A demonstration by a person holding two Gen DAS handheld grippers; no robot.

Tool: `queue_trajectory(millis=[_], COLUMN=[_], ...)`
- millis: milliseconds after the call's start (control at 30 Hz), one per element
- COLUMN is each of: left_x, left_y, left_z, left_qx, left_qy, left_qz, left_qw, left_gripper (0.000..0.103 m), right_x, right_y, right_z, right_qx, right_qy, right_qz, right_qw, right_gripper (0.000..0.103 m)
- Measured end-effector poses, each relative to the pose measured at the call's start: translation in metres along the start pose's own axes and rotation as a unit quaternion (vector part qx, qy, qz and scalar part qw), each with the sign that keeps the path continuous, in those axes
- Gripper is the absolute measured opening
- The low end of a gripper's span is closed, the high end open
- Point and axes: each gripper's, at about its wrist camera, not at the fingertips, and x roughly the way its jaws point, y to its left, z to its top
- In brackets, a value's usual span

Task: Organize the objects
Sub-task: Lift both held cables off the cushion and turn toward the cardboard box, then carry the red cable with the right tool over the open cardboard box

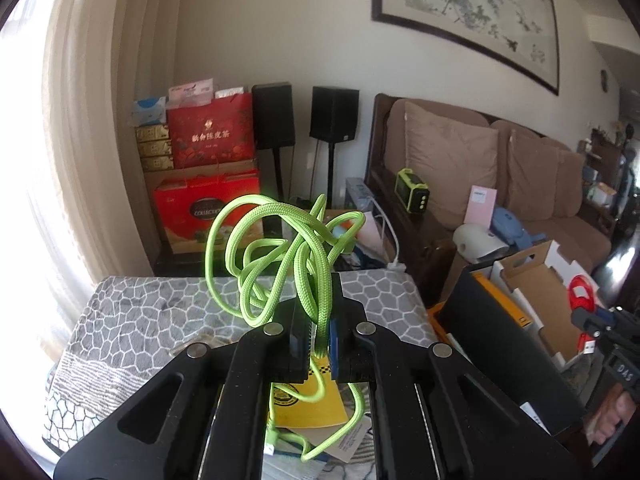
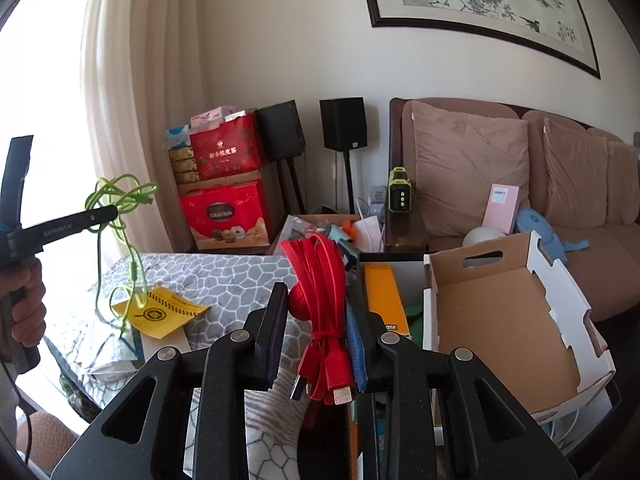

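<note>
A grey-patterned surface (image 1: 132, 320) is seen below. The green cable (image 1: 276, 256) is pinched, lifted, in the left gripper (image 1: 316, 320)'s nearly closed jaws, its lower end hidden. The red cable (image 2: 324, 300) is clamped in the right gripper (image 2: 316, 312) beside an empty cardboard box (image 2: 500, 312).

We see a green cord (image 1: 280, 248) that looks like woven cloth, rough and matt. The red cable (image 2: 324, 296) is flat, smooth plastic with shiny metal plugs. Both grippers look like matt black plastic with round metal pins. The table cover (image 1: 132, 320) is soft cloth. The open box (image 2: 500, 308) is plain brown cardboard.
</note>
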Motion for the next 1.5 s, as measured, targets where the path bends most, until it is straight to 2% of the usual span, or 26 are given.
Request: queue_trajectory(millis=[600,1500], left_x=[-0.016,-0.025], left_y=[-0.040,-0.067], left_z=[0.026,0.038], left_qx=[0.022,0.033], left_qy=[-0.034,-0.050], left_qz=[-0.039,-0.061], left_qw=[0.9984,0.9963], left_gripper=[0.006,0.006], right_x=[-0.006,-0.015], right_y=[-0.019,-0.030], right_z=[0.003,0.007], right_qx=[0.018,0.035], right_qy=[-0.007,-0.017], right_qz=[-0.017,-0.024], right_qw=[1.000,0.999], right_gripper=[0.027,0.027])
